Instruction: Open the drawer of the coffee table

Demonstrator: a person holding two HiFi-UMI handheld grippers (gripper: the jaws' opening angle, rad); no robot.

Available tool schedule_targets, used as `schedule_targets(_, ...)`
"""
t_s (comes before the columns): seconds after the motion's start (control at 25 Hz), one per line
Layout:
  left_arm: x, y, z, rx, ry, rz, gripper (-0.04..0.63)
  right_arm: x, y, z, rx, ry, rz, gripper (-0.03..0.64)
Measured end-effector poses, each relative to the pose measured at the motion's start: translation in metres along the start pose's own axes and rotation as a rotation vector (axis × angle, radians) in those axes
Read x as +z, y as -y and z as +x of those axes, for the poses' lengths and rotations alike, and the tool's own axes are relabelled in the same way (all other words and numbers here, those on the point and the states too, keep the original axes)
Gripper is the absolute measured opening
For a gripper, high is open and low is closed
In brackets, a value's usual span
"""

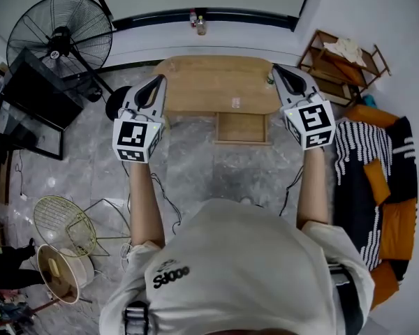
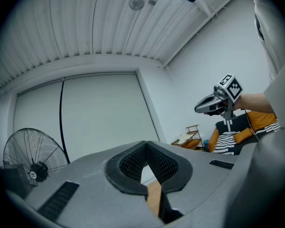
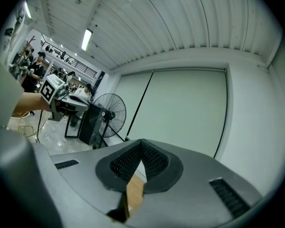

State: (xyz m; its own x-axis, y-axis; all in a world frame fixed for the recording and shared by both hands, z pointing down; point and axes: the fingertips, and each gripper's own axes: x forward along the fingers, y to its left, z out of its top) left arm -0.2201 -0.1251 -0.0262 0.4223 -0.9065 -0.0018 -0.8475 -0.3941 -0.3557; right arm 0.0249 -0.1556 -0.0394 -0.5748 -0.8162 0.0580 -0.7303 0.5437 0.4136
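The wooden coffee table stands on the grey floor ahead of the person, with its drawer standing open toward them under the middle of the top. The left claw and right claw are held level, one in front of each end of the table. Each has its jaws pressed together with nothing between them.

My left tongs are level, their ribbed black pads meeting at the tips with nothing between them. Through the narrow gap lower down I see a sliver of pale wooden tabletop. Beyond is a pale wall under a slatted ceiling. A black standing fan is low on the left. To the right, my right tongs hang in the air with their marker cube on top. Past them are a small wooden rack and orange and striped cushions.
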Motion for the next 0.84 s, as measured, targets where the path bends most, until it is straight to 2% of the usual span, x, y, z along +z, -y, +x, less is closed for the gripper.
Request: schedule_targets(0.84, 0.007, 0.013, 0.019, -0.020, 0.006, -0.004, 0.018, -0.012, 0.018, -0.003, 0.009, 0.004, 0.018, 0.006)
